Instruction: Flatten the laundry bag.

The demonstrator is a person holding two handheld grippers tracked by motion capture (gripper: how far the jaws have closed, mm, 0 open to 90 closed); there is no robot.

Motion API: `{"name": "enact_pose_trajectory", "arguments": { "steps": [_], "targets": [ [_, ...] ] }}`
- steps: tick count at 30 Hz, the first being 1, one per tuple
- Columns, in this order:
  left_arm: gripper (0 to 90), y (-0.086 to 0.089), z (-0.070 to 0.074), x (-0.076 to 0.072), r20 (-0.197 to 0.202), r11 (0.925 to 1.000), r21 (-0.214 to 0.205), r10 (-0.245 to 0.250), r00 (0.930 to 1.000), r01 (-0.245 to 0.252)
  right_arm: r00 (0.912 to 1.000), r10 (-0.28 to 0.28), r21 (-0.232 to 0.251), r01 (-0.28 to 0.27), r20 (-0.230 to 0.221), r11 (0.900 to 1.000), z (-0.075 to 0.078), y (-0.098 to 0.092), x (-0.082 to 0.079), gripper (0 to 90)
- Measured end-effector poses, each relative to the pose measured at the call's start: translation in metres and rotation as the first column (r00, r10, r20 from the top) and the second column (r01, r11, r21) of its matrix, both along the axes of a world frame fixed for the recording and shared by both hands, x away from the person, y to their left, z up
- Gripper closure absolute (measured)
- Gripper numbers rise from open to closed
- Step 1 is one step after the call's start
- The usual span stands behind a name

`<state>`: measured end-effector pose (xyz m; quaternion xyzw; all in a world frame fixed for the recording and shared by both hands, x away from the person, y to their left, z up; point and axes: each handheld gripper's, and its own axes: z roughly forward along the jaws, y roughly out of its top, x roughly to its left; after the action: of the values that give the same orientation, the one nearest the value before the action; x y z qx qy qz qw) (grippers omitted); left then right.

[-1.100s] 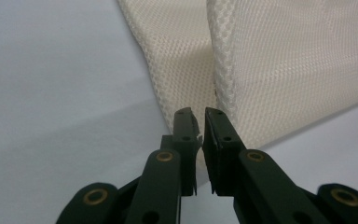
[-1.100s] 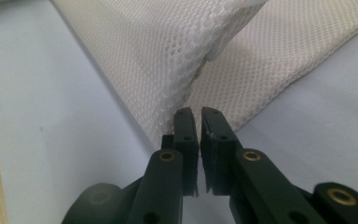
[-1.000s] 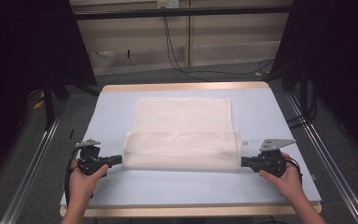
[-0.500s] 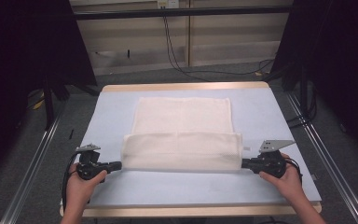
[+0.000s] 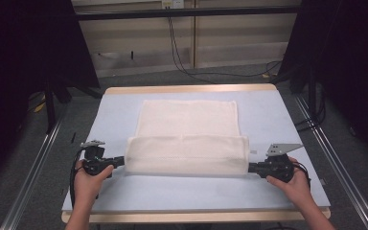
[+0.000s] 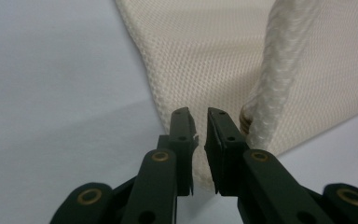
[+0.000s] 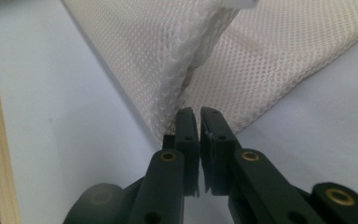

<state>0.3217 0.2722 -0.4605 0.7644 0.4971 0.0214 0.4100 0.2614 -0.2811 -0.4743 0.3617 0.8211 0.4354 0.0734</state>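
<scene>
1. Lying under both tools, the pale blue table point(image 5: 182, 191) spreads out ahead of the jaws and to either side of them, with a wooden edge running along its near and far sides.
2. The cream mesh cloth point(image 5: 187, 143) stretches between the two grippers, its near part folded back into a band that spans from one tool's tips to the other's; the rest lies flat beyond that band.
3. The right gripper point(image 5: 251, 167) sits at the band's right end, held by the right hand point(image 5: 294, 184). In the right gripper view its jaws are nearly together, with a corner of the cloth point(image 7: 205, 60) meeting their tips; whether they pinch it I cannot tell.
4. The left gripper point(image 5: 122, 159), in the left hand point(image 5: 87, 181), is at the band's left end. Its jaws have just been easing apart and now stand with a narrow gap, the cloth point(image 6: 205, 60) edge just ahead of the tips, unclamped.
5. A thick woven cord point(image 6: 279, 70) runs down the cloth just right of the left gripper's tips.
</scene>
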Motion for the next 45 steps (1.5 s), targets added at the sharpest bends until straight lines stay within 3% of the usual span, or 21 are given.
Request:
{"name": "enact_pose_trajectory", "arguments": {
  "steps": [3, 8, 15, 18, 22, 24, 28, 32, 34, 36, 37, 40, 41, 45],
  "targets": [
    [79.9, -0.002, -0.001, -0.002, -0.001, 0.9991, 0.028, -0.033, 0.9994, 0.033, 1.0000, 0.004, -0.002, -0.004, 0.004, 1.0000, 0.000, 0.000, 0.000, 85.4],
    [79.8, 0.001, -0.002, -0.009, -0.019, 0.9981, 0.021, -0.057, 0.9982, 0.057, 1.0000, 0.007, -0.002, -0.007, 0.003, 1.0000, 0.000, 0.000, -0.001, 85.3],
    [78.1, 0.002, -0.005, -0.013, -0.040, 0.9976, 0.030, -0.061, 0.9973, 0.062, 0.9999, 0.015, 0.002, -0.015, -0.005, 0.9999, 0.000, 0.002, -0.001, 83.9],
    [74.6, -0.001, -0.006, -0.014, -0.039, 0.9964, 0.056, -0.061, 0.9974, 0.063, 0.9999, 0.012, 0.000, -0.012, -0.009, 0.9999, 0.000, 0.002, -0.001, 80.5],
    [67.2, -0.005, -0.006, -0.014, -0.024, 0.9933, 0.103, -0.049, 0.9985, 0.051, 0.9993, -0.024, -0.007, 0.024, -0.030, 0.9997, 0.000, 0.004, -0.001, 73.8],
    [61.1, -0.006, -0.006, -0.013, -0.017, 0.9883, 0.143, -0.052, 0.9985, 0.054, 0.9981, -0.049, -0.016, 0.049, -0.037, 0.9987, 0.000, 0.006, -0.001, 71.4],
    [54.4, -0.010, -0.008, -0.014, -0.013, 0.9873, 0.150, -0.050, 0.9986, 0.052, 0.9938, -0.097, -0.051, 0.095, -0.055, 0.9942, -0.002, 0.012, 0.000, 64.9],
    [50.7, -0.012, -0.010, -0.015, -0.001, 0.9877, 0.148, -0.051, 0.9987, 0.051, 0.9895, -0.115, -0.064, 0.110, -0.087, 0.9919, -0.004, 0.013, 0.002, 63.8],
    [50.5, -0.013, -0.011, -0.016, 0.017, 0.9891, 0.141, -0.045, 0.9988, 0.042, 0.9899, -0.104, -0.058, 0.099, -0.096, 0.9934, -0.005, 0.014, 0.002, 64.2],
    [51.4, -0.013, -0.010, -0.016, 0.015, 0.9865, 0.153, -0.062, 0.9980, 0.059, 0.9897, -0.103, -0.063, 0.097, -0.100, 0.9932, -0.006, 0.015, 0.002, 64.6],
    [53.4, -0.015, -0.010, -0.017, 0.002, 0.9896, 0.129, -0.065, 0.9979, 0.064, 0.9899, -0.099, -0.072, 0.092, -0.101, 0.9931, -0.006, 0.016, 0.002, 65.7],
    [56.0, -0.017, -0.011, -0.017, -0.004, 0.9889, 0.126, -0.079, 0.9969, 0.079, 0.9886, -0.107, -0.082, 0.099, -0.106, 0.9918, -0.005, 0.018, 0.002, 66.9],
    [58.4, -0.019, -0.009, -0.018, -0.007, 0.9833, 0.154, -0.097, 0.9952, 0.097, 0.9891, -0.101, -0.088, 0.092, -0.107, 0.9919, -0.005, 0.018, 0.002, 72.3],
    [68.0, -0.023, -0.010, -0.019, 0.005, 0.9823, 0.175, -0.069, 0.9976, 0.067, 0.9896, -0.086, -0.094, 0.075, -0.116, 0.9928, -0.004, 0.021, 0.002, 80.5]
  ]
}}
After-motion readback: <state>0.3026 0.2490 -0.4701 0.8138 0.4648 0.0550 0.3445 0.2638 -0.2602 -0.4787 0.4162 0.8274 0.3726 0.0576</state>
